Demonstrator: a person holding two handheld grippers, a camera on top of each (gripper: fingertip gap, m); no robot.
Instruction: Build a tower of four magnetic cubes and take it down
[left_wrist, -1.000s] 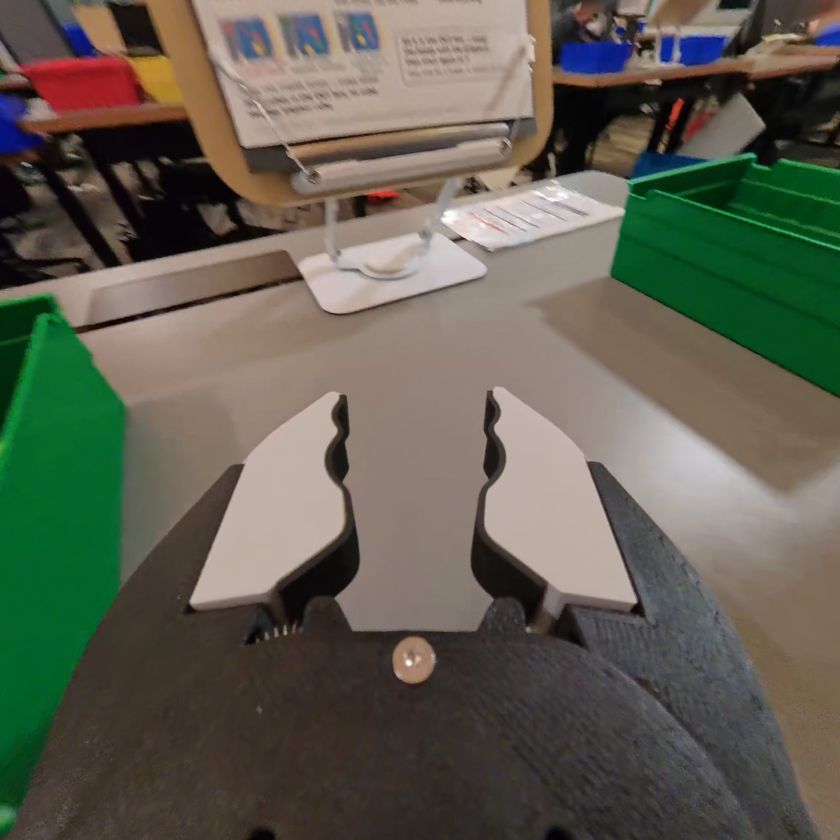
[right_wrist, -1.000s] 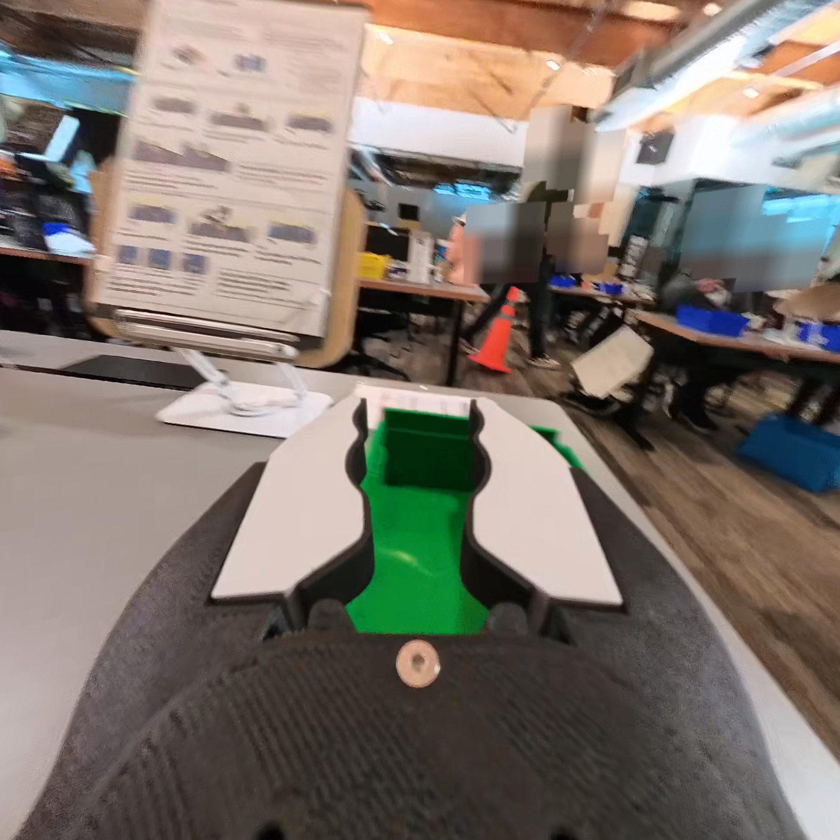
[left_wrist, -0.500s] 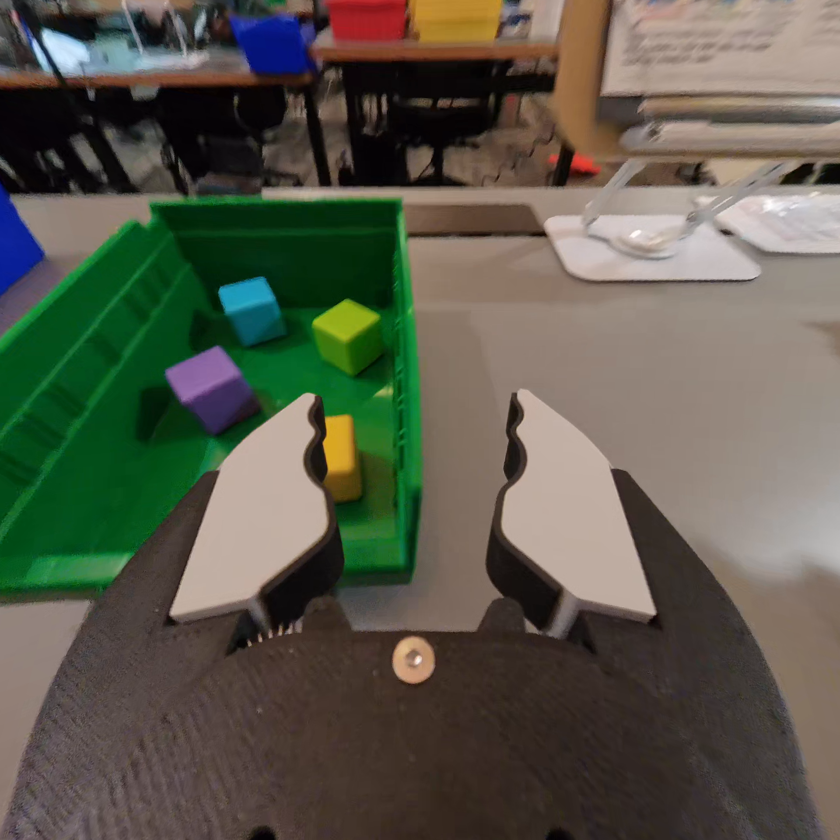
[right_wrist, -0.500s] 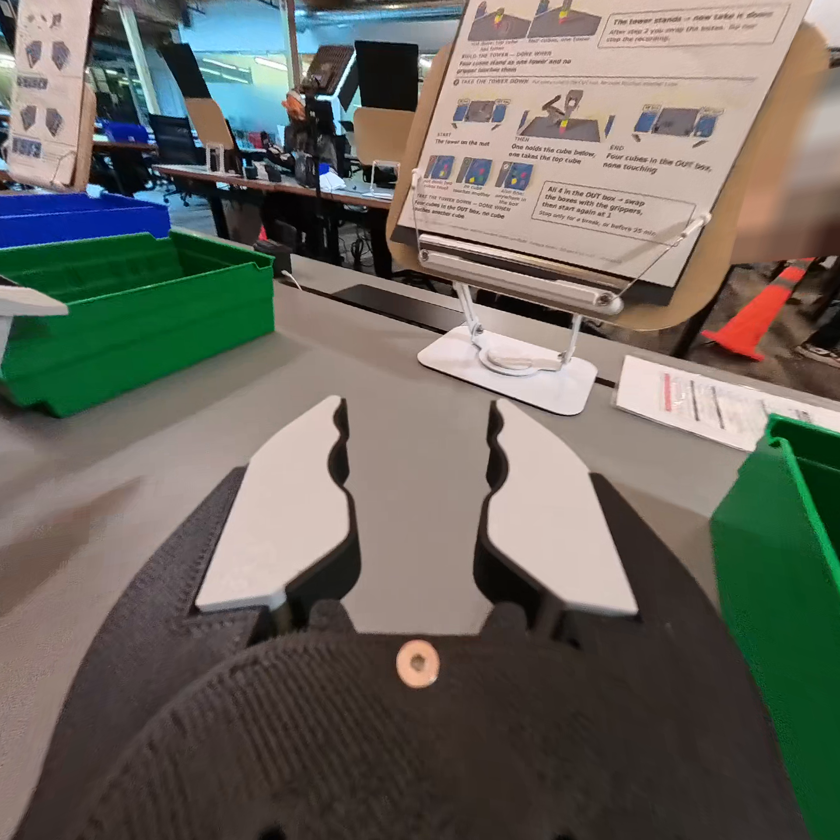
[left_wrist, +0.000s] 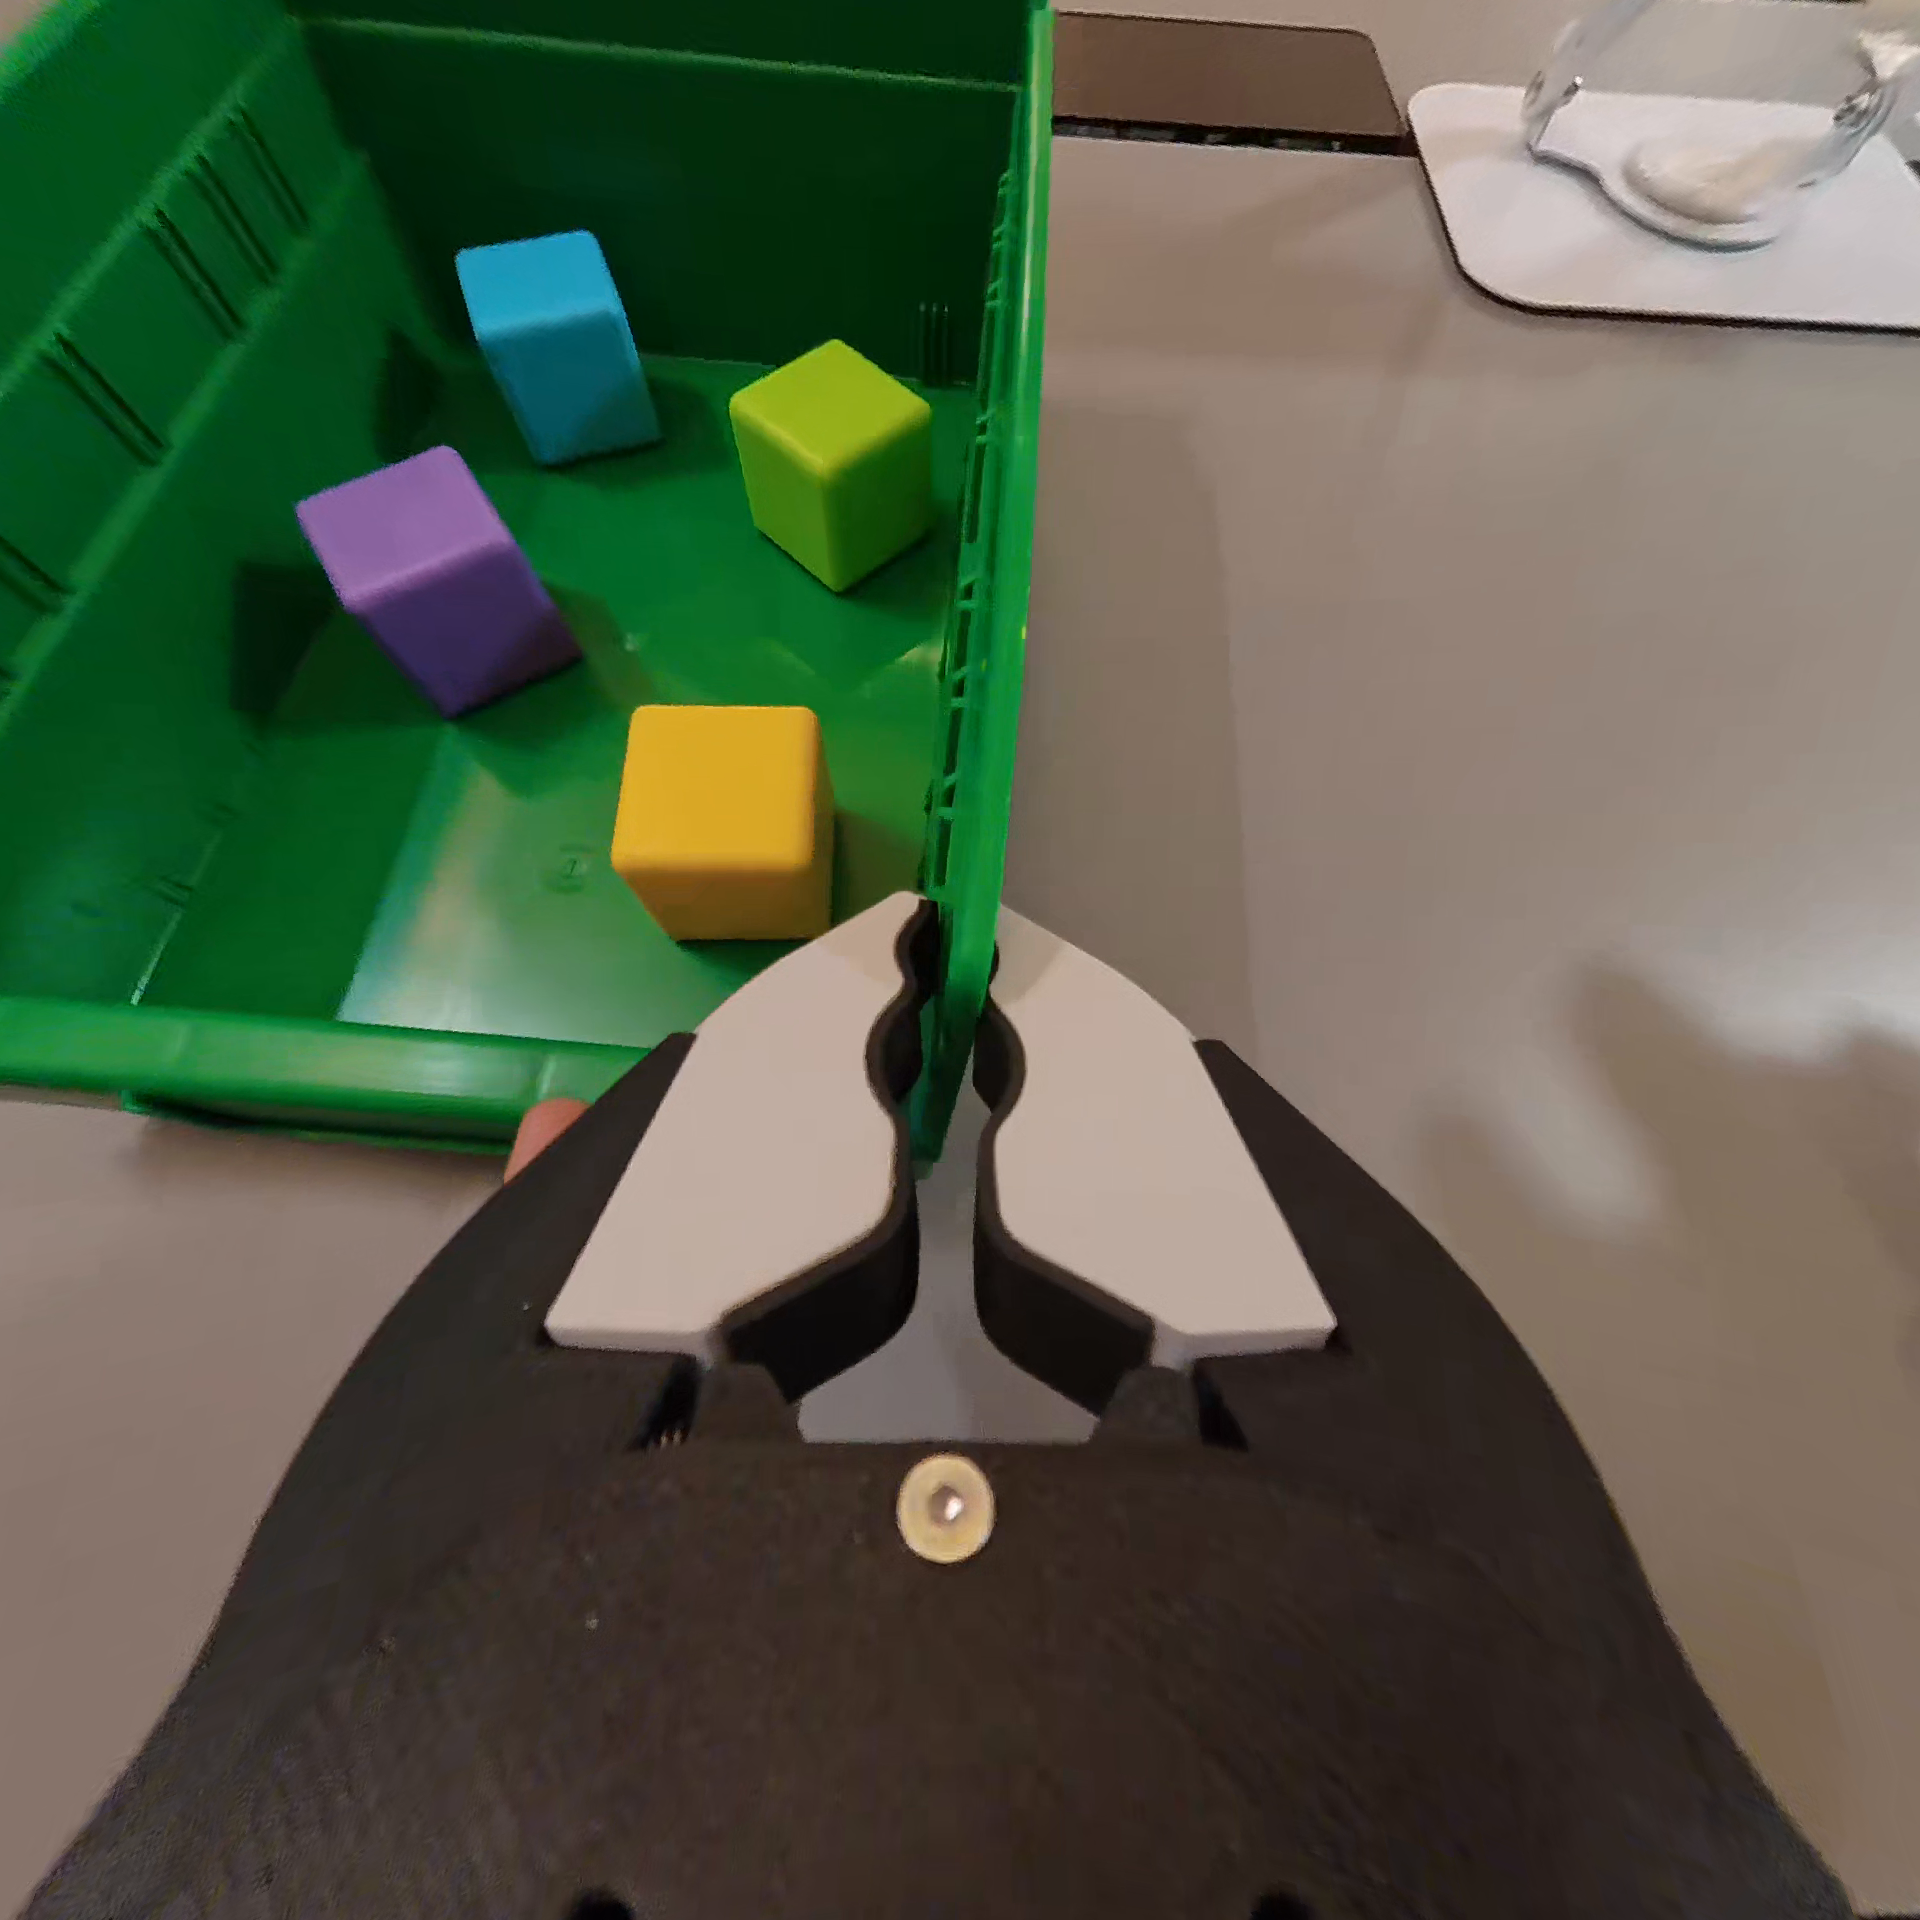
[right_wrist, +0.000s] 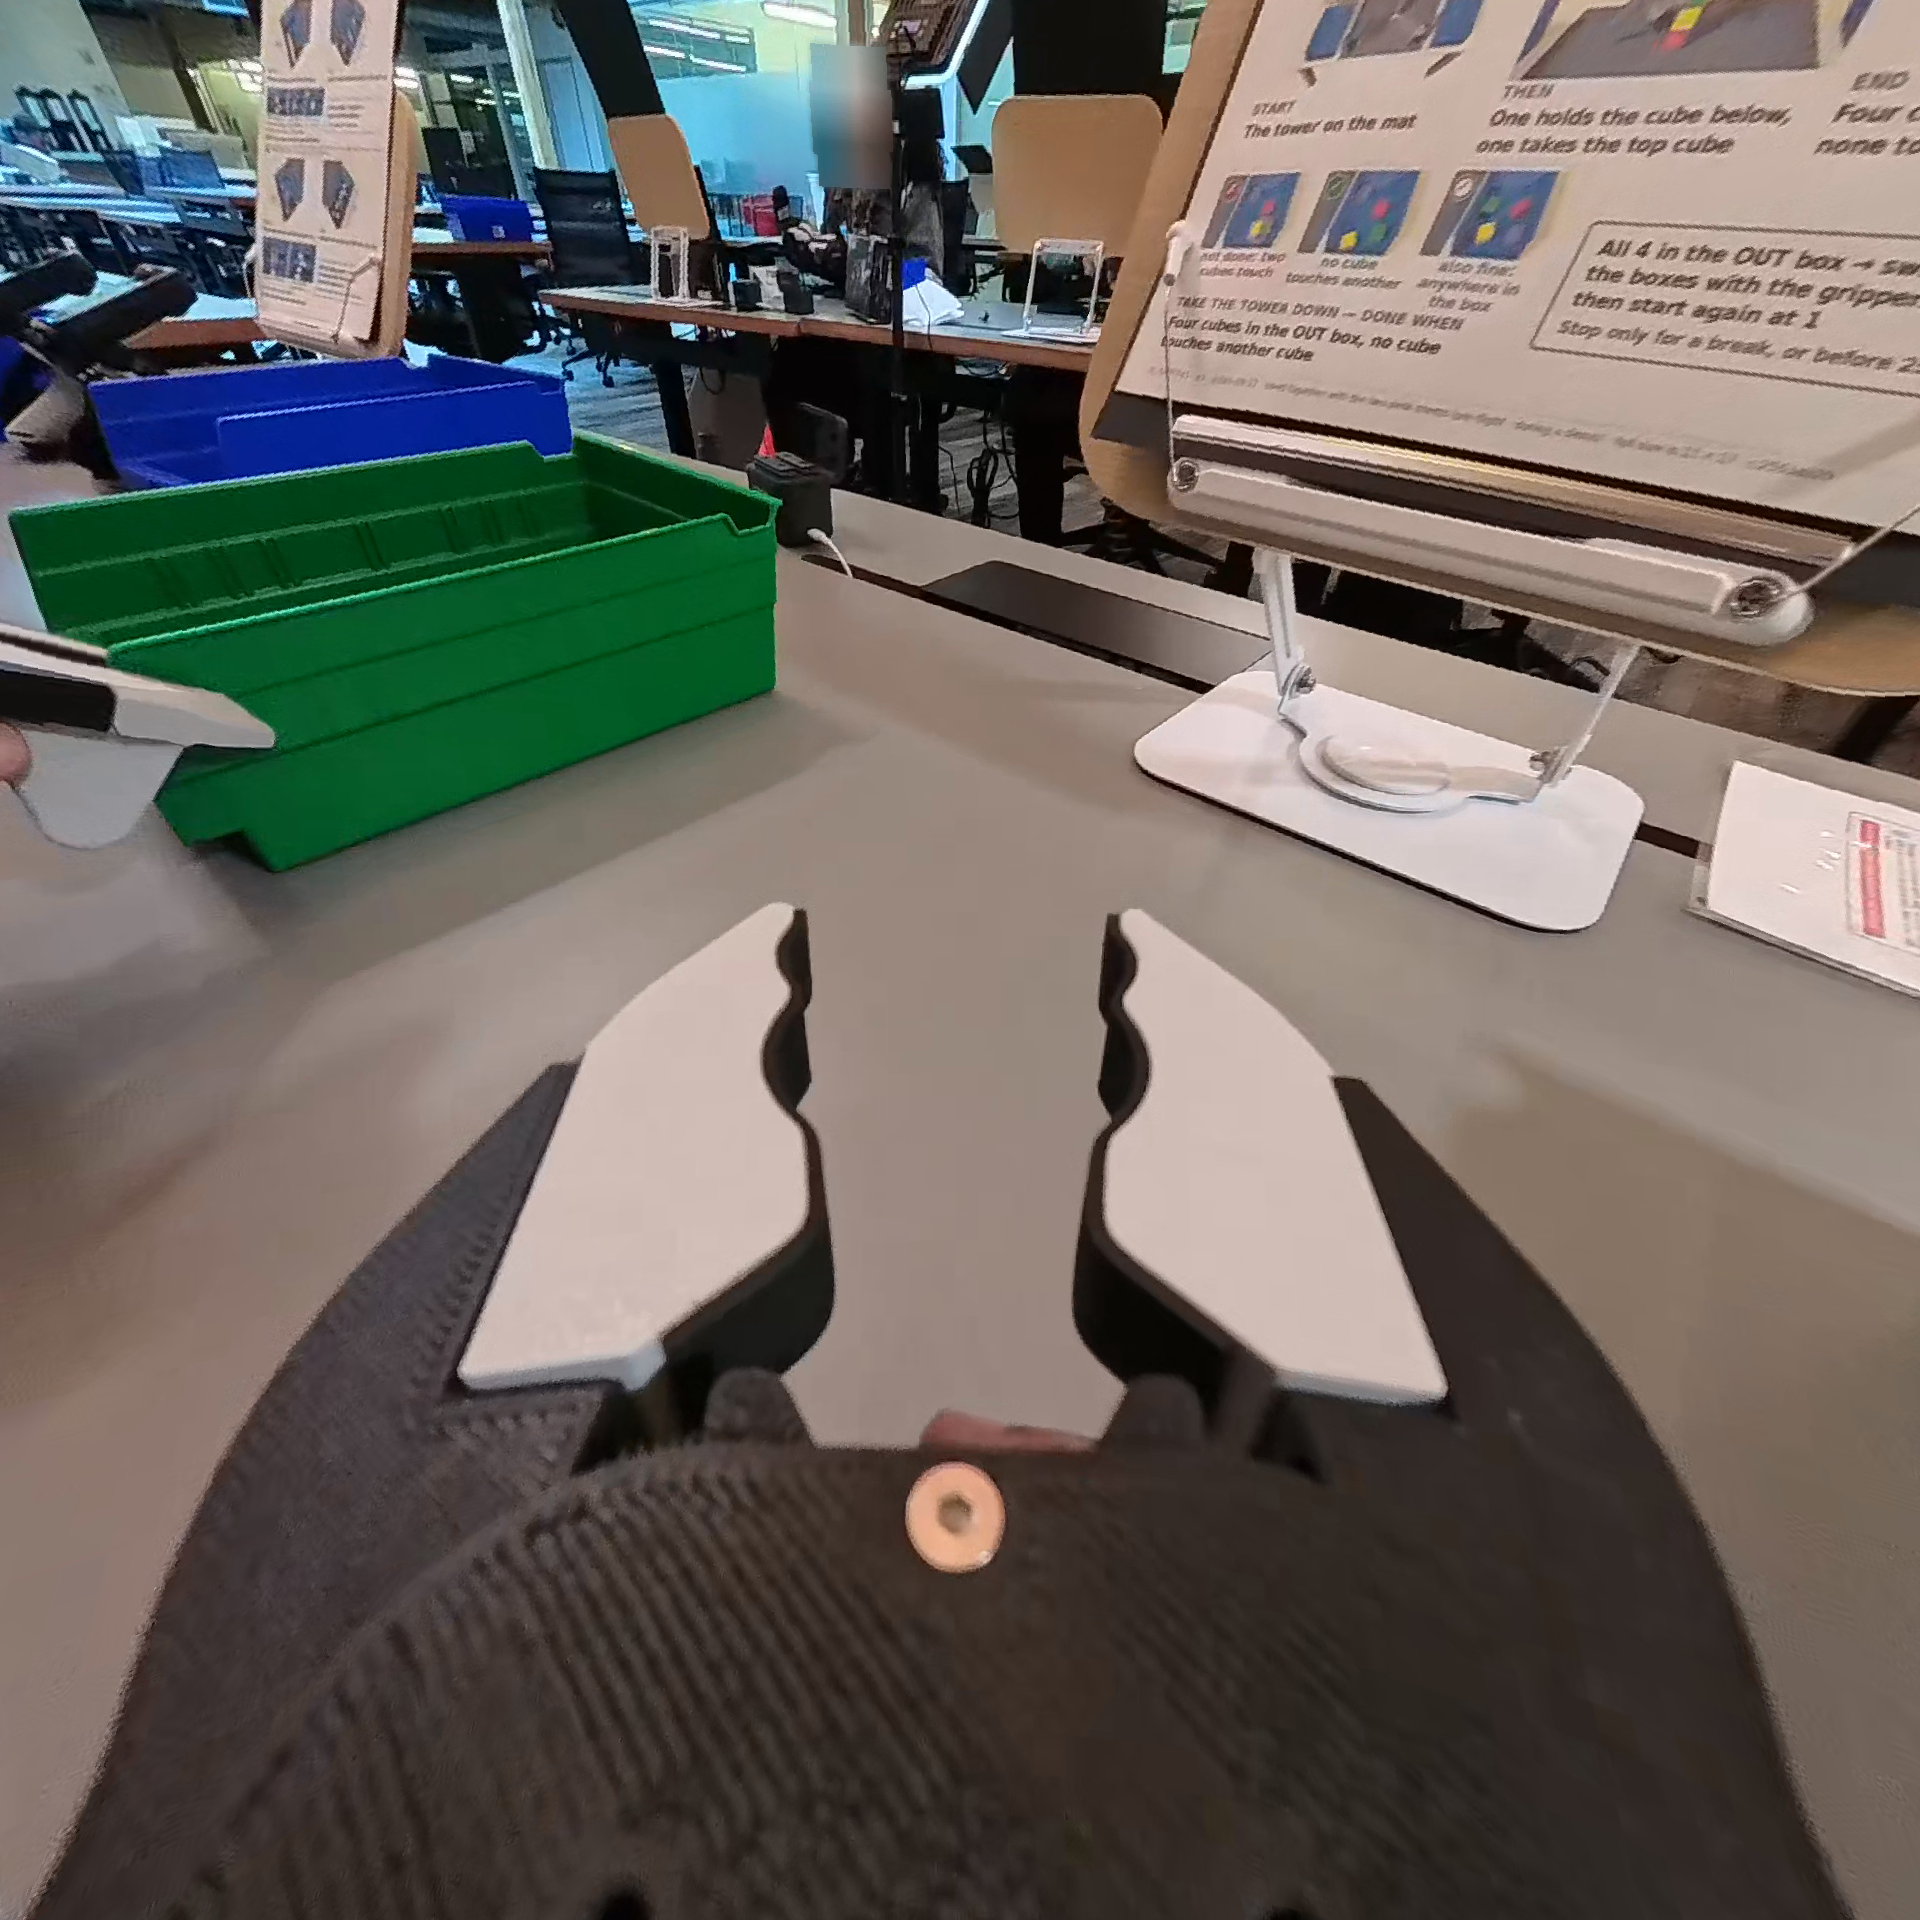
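At the green bin's (left_wrist: 997, 623) right wall, my left gripper (left_wrist: 951, 935) is clamped on it. Over bare table (right_wrist: 935, 810), my right gripper (right_wrist: 951, 935) gapes wide, holding nothing.

bare grey table (right_wrist: 935, 831) lay open ahead of the right gripper (right_wrist: 954, 935). a green bin (right_wrist: 436, 623) stood at the frame's left and a white stand base (right_wrist: 1392, 821) at right, both blocking the flanks.
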